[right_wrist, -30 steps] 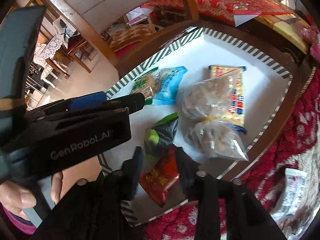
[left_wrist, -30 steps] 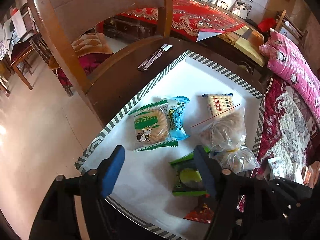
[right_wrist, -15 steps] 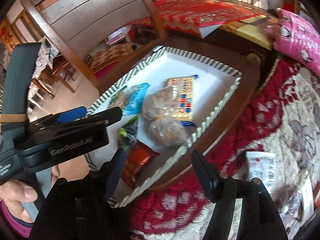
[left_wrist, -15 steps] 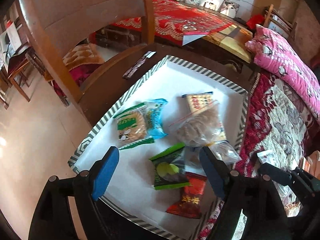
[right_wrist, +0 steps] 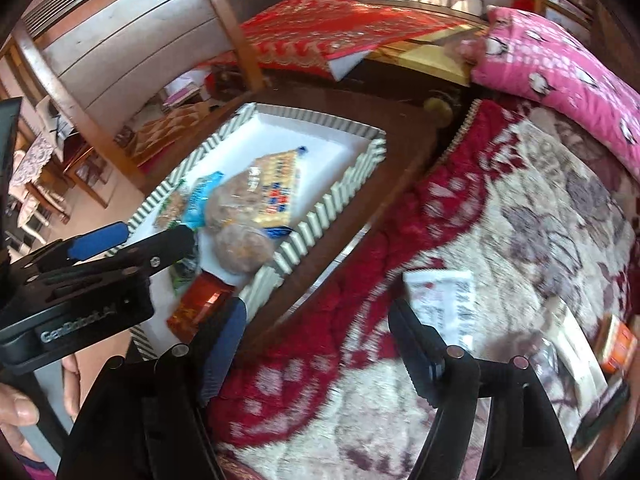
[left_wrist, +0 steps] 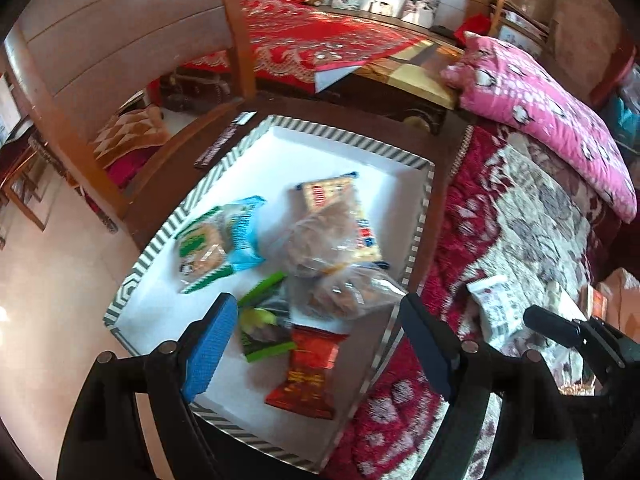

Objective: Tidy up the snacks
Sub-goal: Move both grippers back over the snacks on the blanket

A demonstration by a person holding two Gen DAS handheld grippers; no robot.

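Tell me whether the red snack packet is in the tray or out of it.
In. The red packet lies flat on the tray's white floor, inside the striped rim, near the front edge; neither gripper touches it.

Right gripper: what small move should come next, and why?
Probably lower the right gripper toward the white packet on the blanket and straddle it. Its jaws have just been opening, hold nothing, and that packet lies outside the tray where the other snacks sit.

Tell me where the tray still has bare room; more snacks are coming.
The tray's far end is bare white, bordered by its striped rim and the cracker pack. A smaller patch lies at the near left corner, below the green-and-blue packs. The middle and right side are crowded with overlapping bags.
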